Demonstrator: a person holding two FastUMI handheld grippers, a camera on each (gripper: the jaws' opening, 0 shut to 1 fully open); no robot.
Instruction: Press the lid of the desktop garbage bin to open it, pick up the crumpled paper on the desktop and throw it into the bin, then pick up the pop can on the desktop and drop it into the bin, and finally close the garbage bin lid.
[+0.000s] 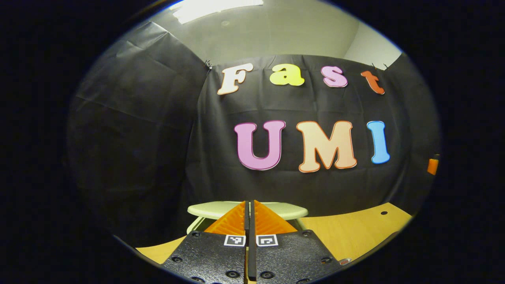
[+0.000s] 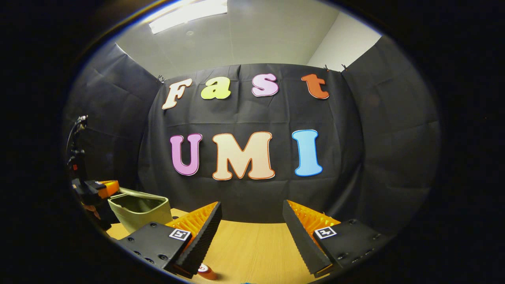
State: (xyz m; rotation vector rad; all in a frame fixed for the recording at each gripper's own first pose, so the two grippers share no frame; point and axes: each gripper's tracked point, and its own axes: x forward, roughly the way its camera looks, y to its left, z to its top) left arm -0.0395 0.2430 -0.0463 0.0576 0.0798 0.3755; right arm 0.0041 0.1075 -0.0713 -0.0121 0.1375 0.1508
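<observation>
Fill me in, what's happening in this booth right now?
A person holds tongs in each hand over a light wooden desktop. The left tongs, shut and empty, sit at the lid of the pale green plastic bin. In the right gripper view the bin looks open. The right tongs hang open above the desktop.

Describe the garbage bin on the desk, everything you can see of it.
The garbage bin is a small pale green tub, plastic by its look, standing upright on the wooden desk near the booth's back wall. In the right gripper view its mouth seems open, with a dark inside. In the left gripper view its flat pale rim spreads just behind the left gripper, whose fingers are closed together.
</observation>
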